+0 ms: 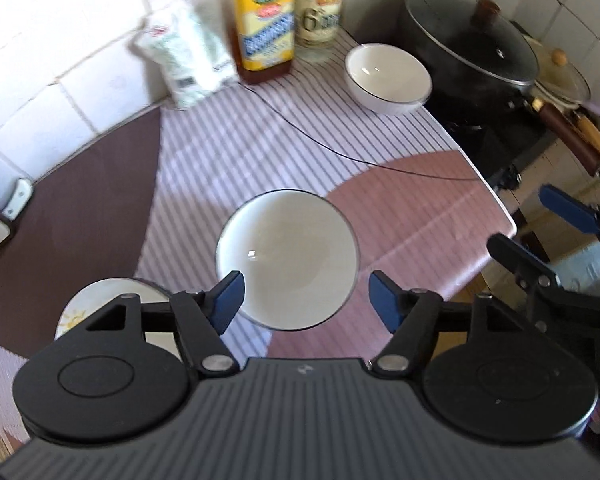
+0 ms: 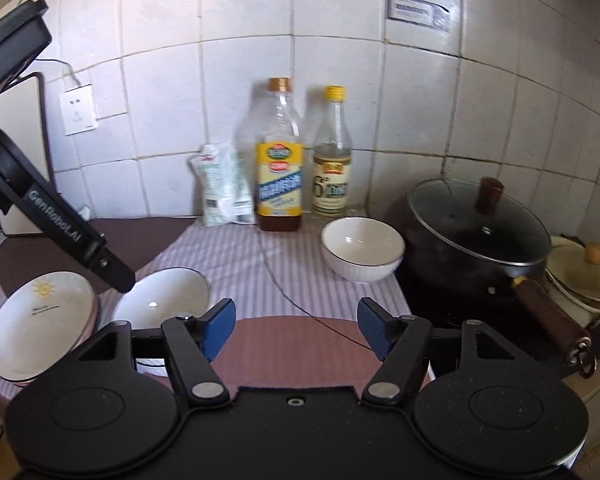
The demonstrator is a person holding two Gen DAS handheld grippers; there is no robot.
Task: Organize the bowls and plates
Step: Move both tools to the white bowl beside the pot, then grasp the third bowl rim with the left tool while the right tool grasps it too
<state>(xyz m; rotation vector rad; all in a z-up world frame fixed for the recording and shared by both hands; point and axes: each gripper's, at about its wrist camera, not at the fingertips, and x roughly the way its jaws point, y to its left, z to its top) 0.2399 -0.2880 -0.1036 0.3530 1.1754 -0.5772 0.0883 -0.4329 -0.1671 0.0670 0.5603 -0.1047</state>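
Note:
A white bowl with a dark rim (image 1: pixel 288 260) sits on the striped cloth, directly under my left gripper (image 1: pixel 306 300), which hangs open above it with its blue pads apart and touching nothing. To its left lies a shallow bowl with a sun drawing (image 1: pixel 74 314). A second white bowl (image 1: pixel 388 78) stands far back beside the black pot. In the right wrist view my right gripper (image 2: pixel 296 320) is open and empty over the cloth, with the dark-rimmed bowl (image 2: pixel 160 296) and the sun bowl (image 2: pixel 40 320) at lower left and the far bowl (image 2: pixel 362 248) ahead.
A black lidded pot (image 2: pixel 476 240) with a wooden handle sits on the stove at right. Two bottles (image 2: pixel 280 172) and a white bag (image 2: pixel 222 188) stand against the tiled wall. A thin black wire (image 1: pixel 340 152) crosses the cloth. The counter edge (image 1: pixel 496 196) runs along the right.

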